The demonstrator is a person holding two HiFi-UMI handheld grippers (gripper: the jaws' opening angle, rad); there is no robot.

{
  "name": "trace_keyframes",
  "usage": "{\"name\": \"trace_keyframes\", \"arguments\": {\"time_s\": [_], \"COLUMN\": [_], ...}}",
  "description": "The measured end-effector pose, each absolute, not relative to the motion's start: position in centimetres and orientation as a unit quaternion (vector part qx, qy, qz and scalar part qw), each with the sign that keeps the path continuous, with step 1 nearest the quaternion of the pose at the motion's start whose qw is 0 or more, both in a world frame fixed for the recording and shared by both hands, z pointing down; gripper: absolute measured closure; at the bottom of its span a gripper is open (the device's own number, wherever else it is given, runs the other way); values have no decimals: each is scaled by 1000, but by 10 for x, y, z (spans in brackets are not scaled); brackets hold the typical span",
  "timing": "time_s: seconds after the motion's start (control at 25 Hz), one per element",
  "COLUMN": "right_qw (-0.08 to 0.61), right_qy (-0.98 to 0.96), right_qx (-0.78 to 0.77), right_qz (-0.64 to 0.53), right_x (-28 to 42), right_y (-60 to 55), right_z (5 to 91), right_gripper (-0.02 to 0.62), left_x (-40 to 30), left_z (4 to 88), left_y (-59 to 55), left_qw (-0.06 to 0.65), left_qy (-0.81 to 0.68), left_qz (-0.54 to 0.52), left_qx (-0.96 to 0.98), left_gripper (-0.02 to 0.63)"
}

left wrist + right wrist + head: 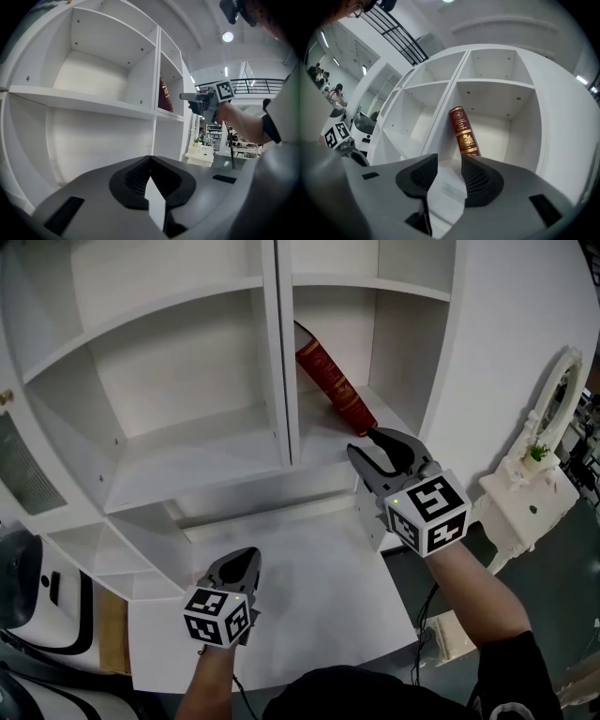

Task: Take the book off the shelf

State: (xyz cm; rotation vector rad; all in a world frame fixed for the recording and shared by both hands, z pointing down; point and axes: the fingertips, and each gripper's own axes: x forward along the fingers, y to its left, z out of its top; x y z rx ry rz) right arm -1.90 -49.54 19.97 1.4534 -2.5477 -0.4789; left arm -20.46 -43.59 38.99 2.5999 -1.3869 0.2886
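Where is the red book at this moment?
Head view, right of centre: the book leans in the right compartment of the shelf, its top tilted toward the divider, just beyond the open right gripper.

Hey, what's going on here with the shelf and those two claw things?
A person holding a claw in each hand is going for the red book, which leans against the divider in a white shelf unit. The right claw is raised at the book's lower end with its jaws apart; the book sits just ahead of them, not gripped. The left claw hangs low over the white surface below, closed and empty.
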Motion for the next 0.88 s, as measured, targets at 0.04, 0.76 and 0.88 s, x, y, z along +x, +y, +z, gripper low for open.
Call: {"name": "trace_keyframes", "arguments": {"time_s": [0.04, 0.76, 0.88], "right_qw": [89, 180, 195], "right_qy": [-852, -810, -807], "right_qx": [490, 527, 526], "right_qz": [-163, -185, -182], "right_x": [-18, -27, -30], "right_y": [-500, -589, -601], "right_z": [196, 182, 190], "right_gripper": [419, 298, 299], "left_x": [-204, -210, -214], "left_z": [391, 402, 404], "left_y": [-435, -425, -422], "left_qw": [93, 104, 107], "left_qy": [-466, -475, -480], "left_qz": [97, 101, 101], "left_qx": [874, 868, 865], "left_gripper": [595, 595, 595]}}
